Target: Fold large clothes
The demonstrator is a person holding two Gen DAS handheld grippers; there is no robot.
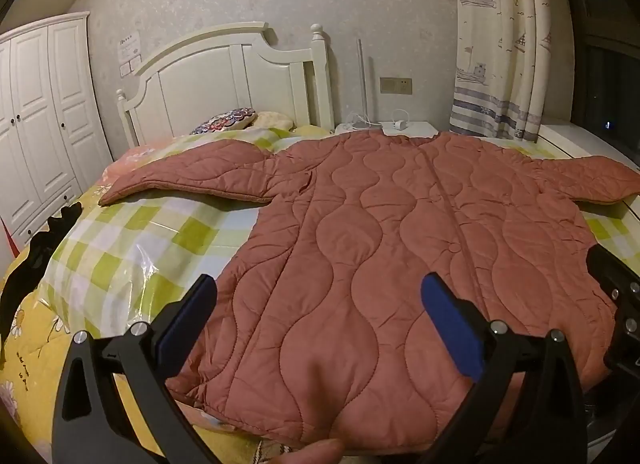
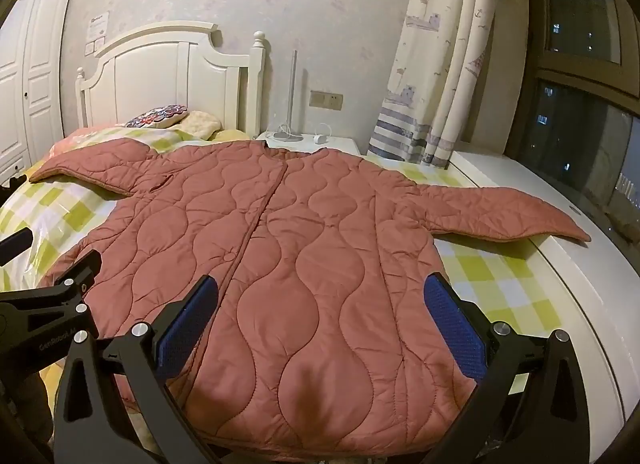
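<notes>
Item: quilted jacket, one, rust-pink, padded, stitched in wavy onion-shaped channels, with a closed front placket running from collar to hem. We judge it soft, puffy and light for its bulk, limp enough to sag wherever it is lifted, and its smooth shell likely slippery between pads; we would take hold at the hem corners or at a sleeve cuff, pinching through the full thickness so the filling does not slide out. Condition: we see it lying flat and front-up on the bed, collar at 12 o'clock toward the headboard, hem at 6 o'clock nearest us, both sleeves spread out to 9 and 3 o'clock, no fold yet made. Beneath it we note the checked green-and-white cover and a yellow floral quilt at 8 o'clock. Left gripper: jaws wide apart, nothing between them, hovering over the hem's left half. Right gripper: jaws likewise wide apart and empty, over the hem's right half. Further out we record a patterned cushion and the white headboard at 11 o'clock, a nightstand at 12, a sailboat curtain at 1, and a wardrobe at 9 o'clock.
</notes>
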